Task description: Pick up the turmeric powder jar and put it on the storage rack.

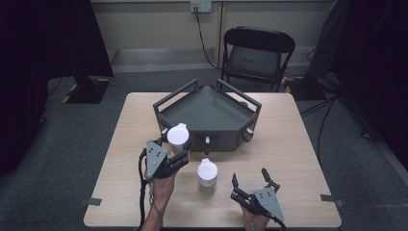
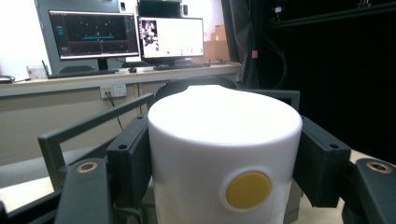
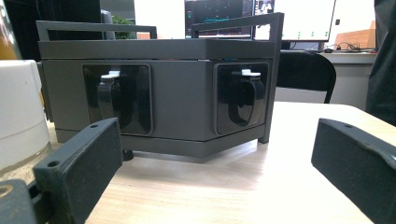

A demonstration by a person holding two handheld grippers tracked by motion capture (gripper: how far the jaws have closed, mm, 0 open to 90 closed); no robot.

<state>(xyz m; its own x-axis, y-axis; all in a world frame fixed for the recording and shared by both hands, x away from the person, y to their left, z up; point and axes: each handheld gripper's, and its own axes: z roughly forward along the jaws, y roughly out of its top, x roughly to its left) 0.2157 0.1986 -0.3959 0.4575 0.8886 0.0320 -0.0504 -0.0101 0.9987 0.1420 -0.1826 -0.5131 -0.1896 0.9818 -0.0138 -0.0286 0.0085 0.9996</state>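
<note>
- My right tool (image 1: pixel 250 182) sits nearest me, at about 5 o'clock on the worktop (image 1: pixel 288 144). Its jaws stand wide apart with nothing between them, pointing away from me.
- In the right gripper view those wide jaws frame bare wood, with the front wall of the grey tray (image 3: pixel 182 93) beyond and two dark recessed latches in that wall.
- A second white cup (image 1: pixel 207 172) stands upright on the worktop at roughly 6 o'clock, just left of my right tool and apart from it. In the right gripper view I see it at the left edge.
- My left tool (image 1: pixel 182 155) is at about 7 o'clock, with my hand (image 1: pixel 161 185) below it. Its jaws are clamped on the white cup (image 1: pixel 177 137), one pad on each side of the cup's wall.
- In the left gripper view the held cup (image 2: pixel 224 149) is upright between the black pads, with a round yellow spot (image 2: pixel 248 189) low on its wall facing the camera.
- The held cup is at the near left corner of the tray (image 1: pixel 207 108), which takes up the middle of the worktop toward 12 o'clock; I cannot tell whether they touch.
- Beyond the worktop at 12 o'clock stands a black folding chair (image 1: pixel 255 55).
</note>
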